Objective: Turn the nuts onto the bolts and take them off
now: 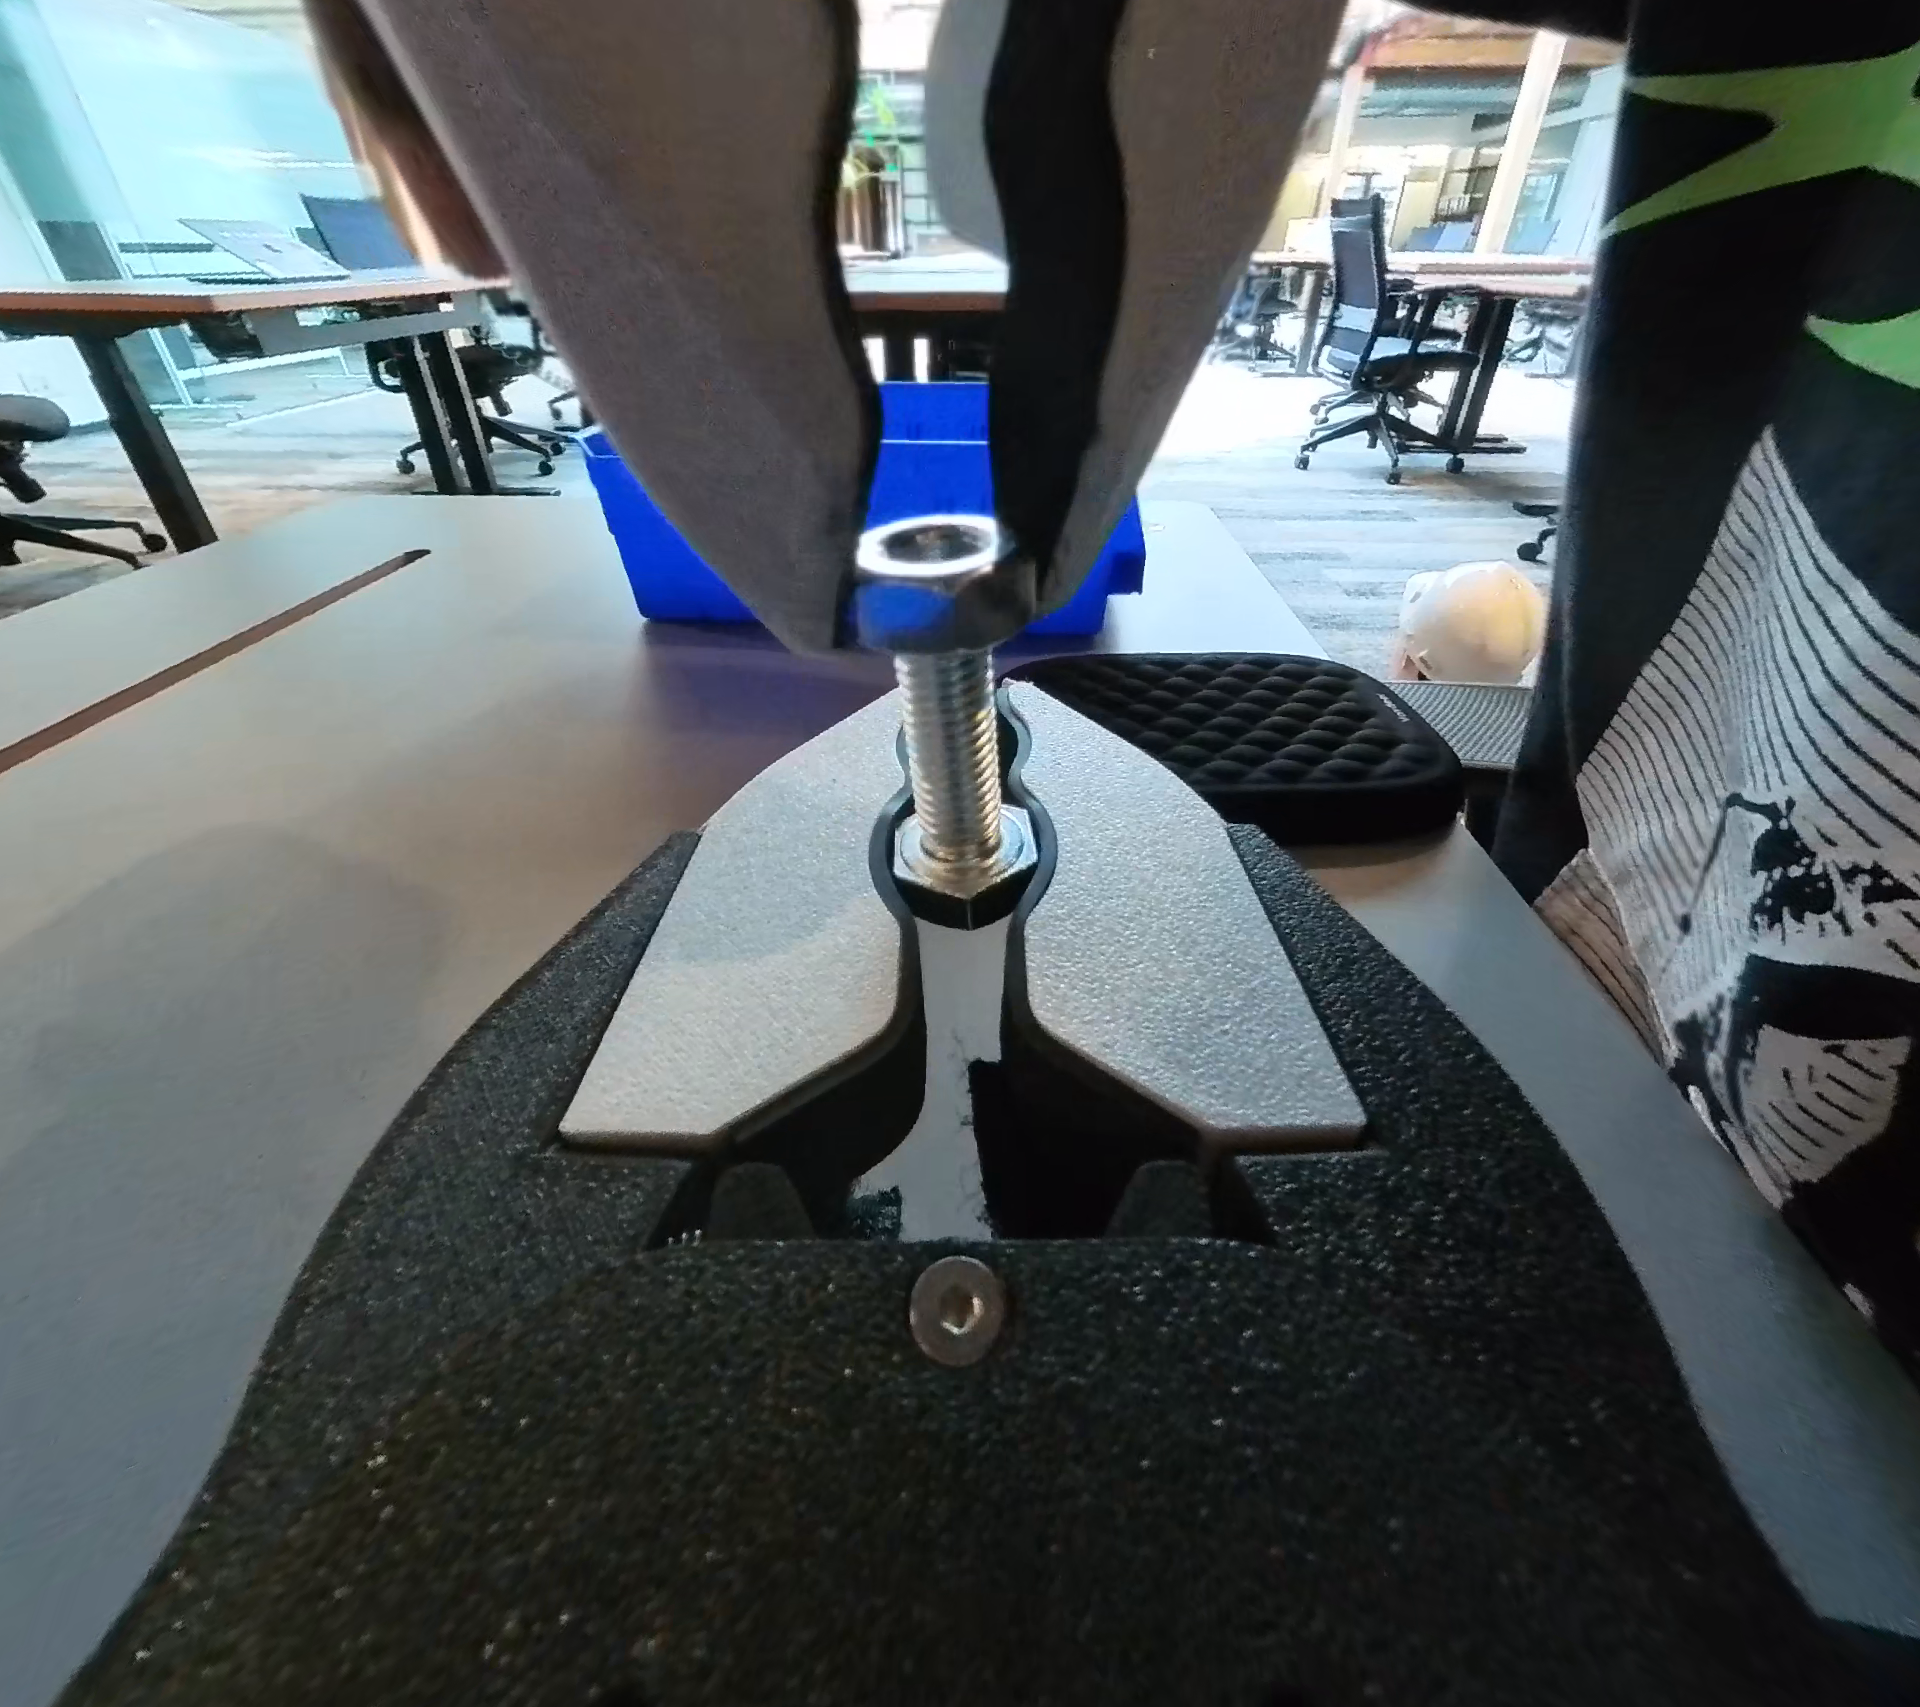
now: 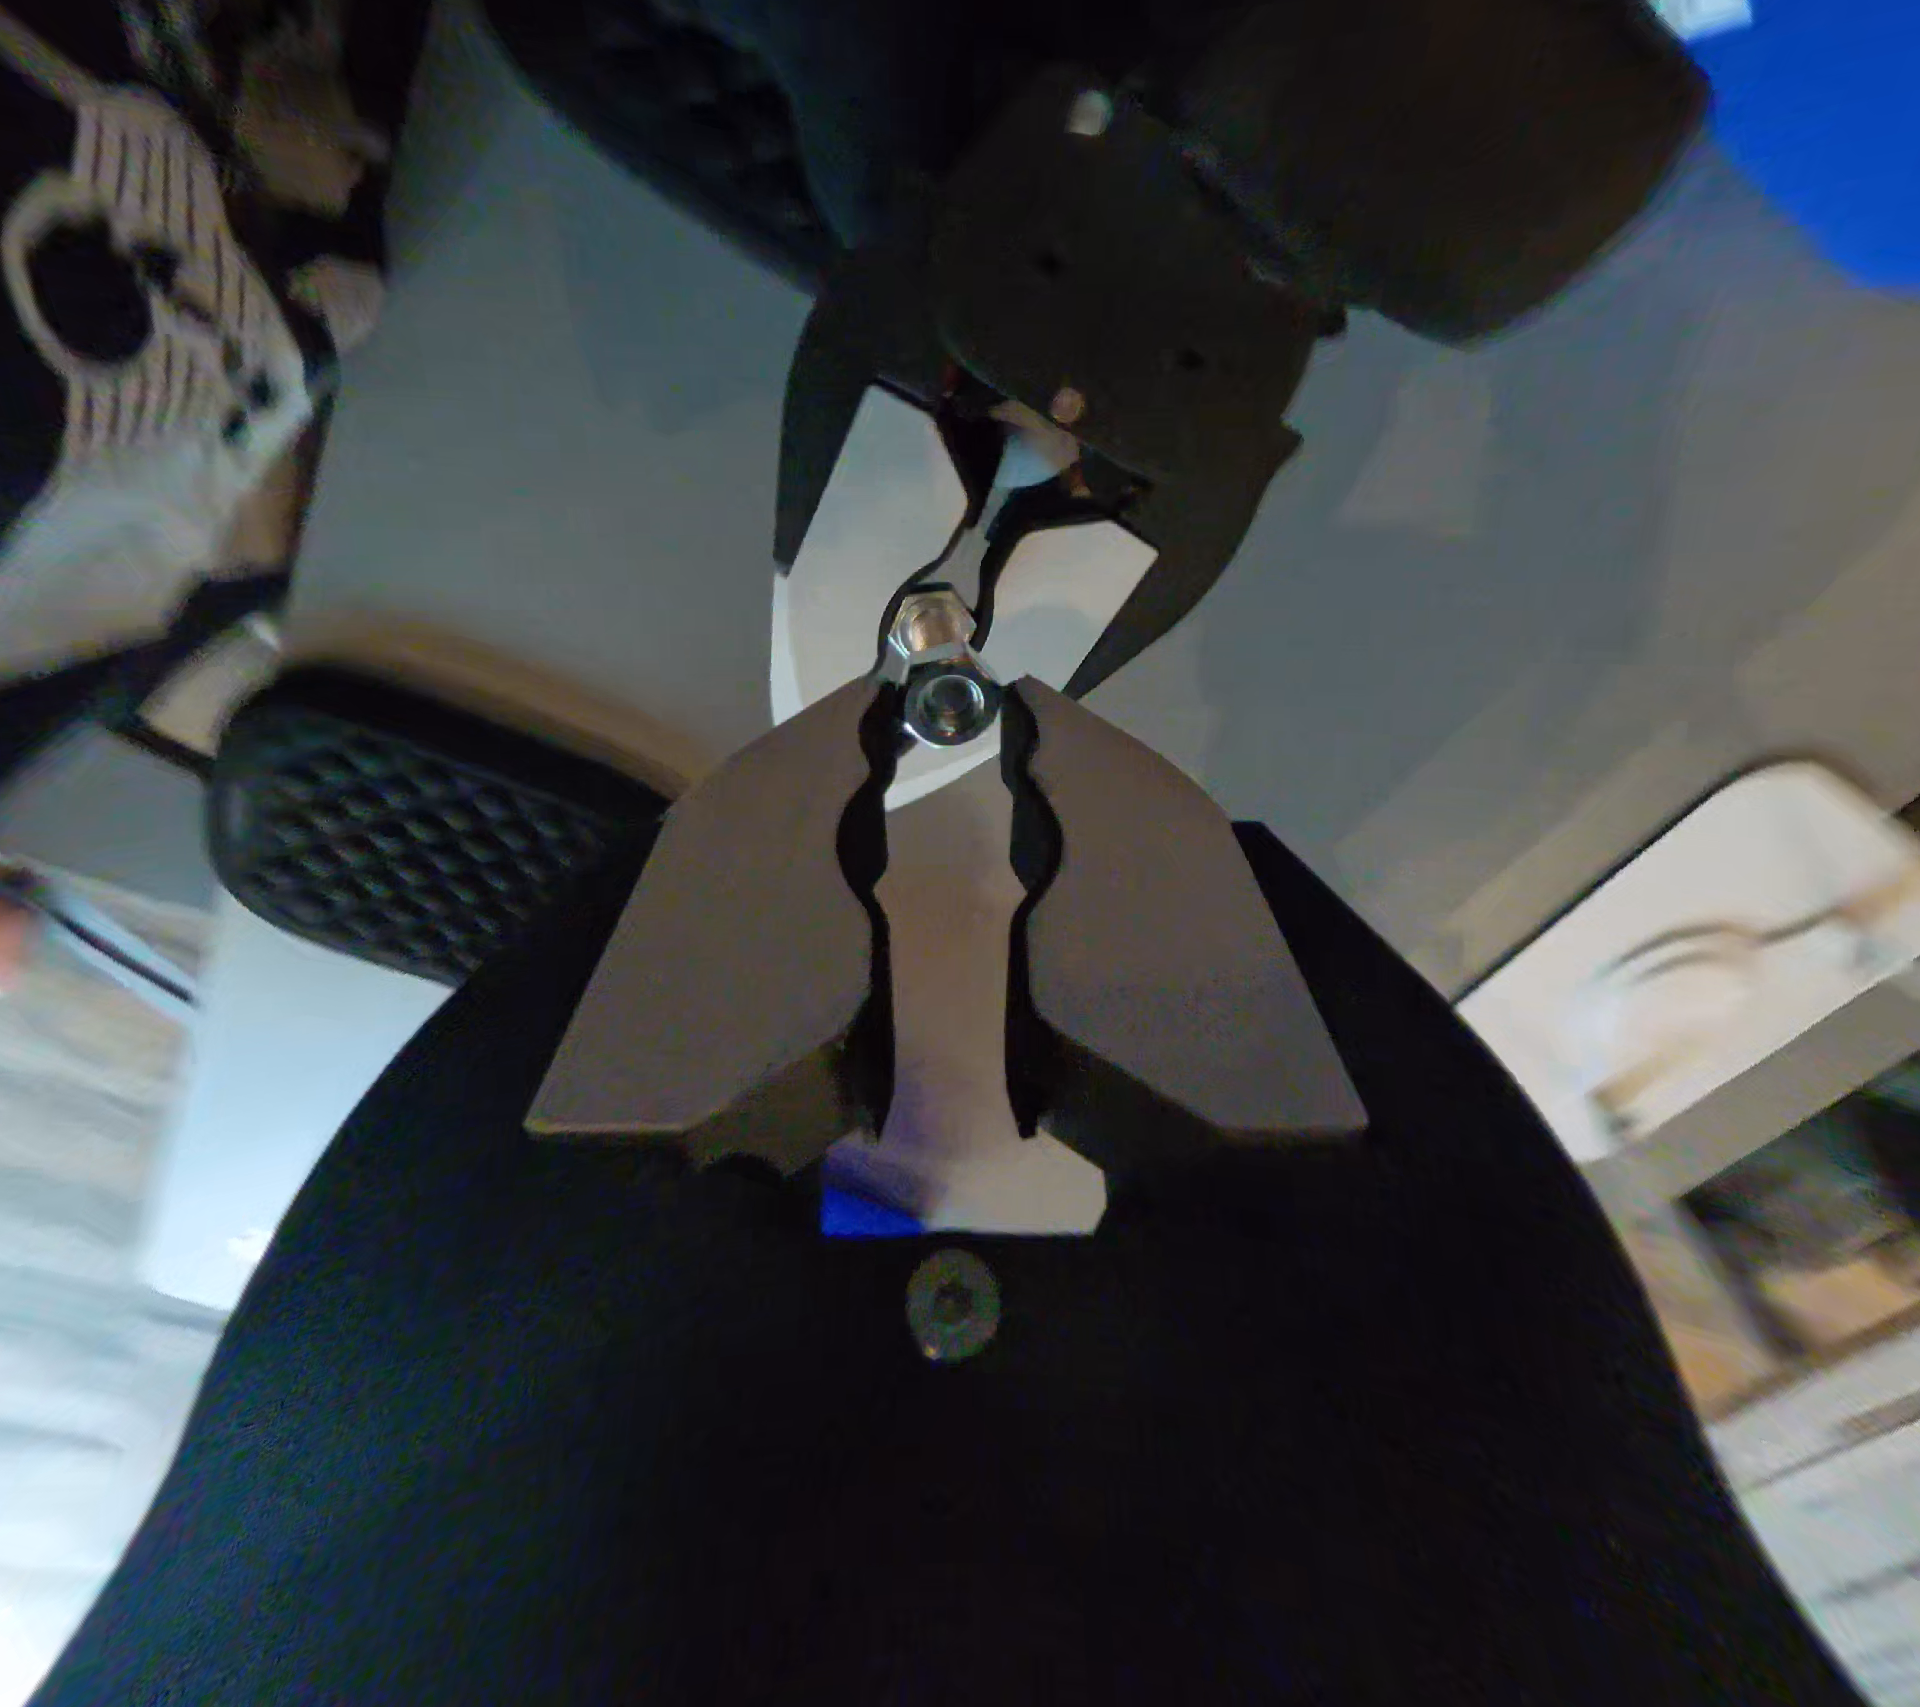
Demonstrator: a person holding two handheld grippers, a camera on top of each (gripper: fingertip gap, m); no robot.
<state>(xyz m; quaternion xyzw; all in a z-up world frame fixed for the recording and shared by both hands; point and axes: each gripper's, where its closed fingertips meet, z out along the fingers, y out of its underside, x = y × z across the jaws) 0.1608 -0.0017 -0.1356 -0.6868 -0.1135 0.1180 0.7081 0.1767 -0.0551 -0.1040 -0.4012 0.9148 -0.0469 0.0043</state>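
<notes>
Left hand-held gripper (image 1: 961, 868) is clamped on the bolt (image 1: 951, 764) head, shaft upright above the worktop (image 1: 312, 774). Right hand-held gripper (image 2: 943, 707) pinches the nut (image 1: 940, 582) at the tip. Steel: stiff, slick; grip the flats w/ care.

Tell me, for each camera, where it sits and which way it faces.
Left wrist view: on the left tongs, looking level across the grey table; they clamp the bolt upright by its head; a person's patterned shirt at right.
Right wrist view: on the right tongs, looking down; they pinch the nut.
Shared: bolt, nut, both tongs, blue bin.
</notes>
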